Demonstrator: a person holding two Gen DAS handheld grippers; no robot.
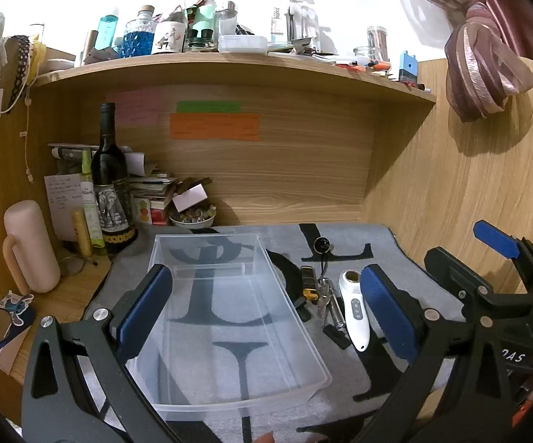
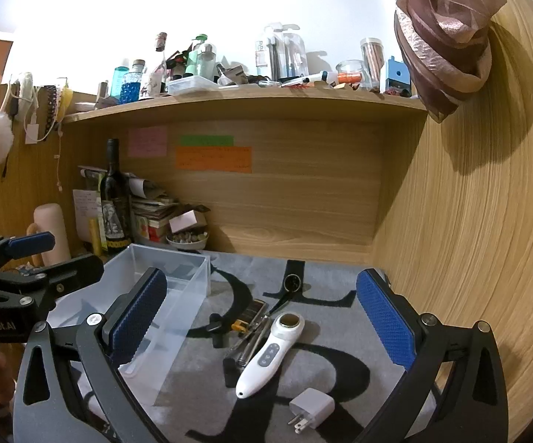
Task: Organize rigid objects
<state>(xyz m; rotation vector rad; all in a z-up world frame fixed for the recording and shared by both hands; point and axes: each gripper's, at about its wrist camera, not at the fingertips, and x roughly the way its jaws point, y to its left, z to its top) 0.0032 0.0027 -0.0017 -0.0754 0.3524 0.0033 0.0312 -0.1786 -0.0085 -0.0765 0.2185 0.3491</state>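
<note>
Hovering open-jawed, both grippers [image 1: 266, 310] [image 2: 262, 317] face clear bin [image 1: 266, 254].

surface: wooden desk [image 1: 71, 288], its middle covered by a grey mat [image 2: 340, 317] with black letters
on the mat: clear plastic bin [image 1: 229, 332] at left; beside it a white handheld device [image 2: 266, 354], metal tools [image 2: 248, 339], a black-and-yellow item [image 1: 309, 284], a black round piece [image 1: 319, 245]; white plug adapter [image 2: 310, 408] nearest the camera
on bare wood, left: wine bottle [image 1: 109, 181], pink mug [image 1: 30, 247], bowl of stones [image 1: 192, 217], stacked papers [image 1: 152, 188]
shelf [image 1: 229, 64]: crowded with bottles and jars
</note>
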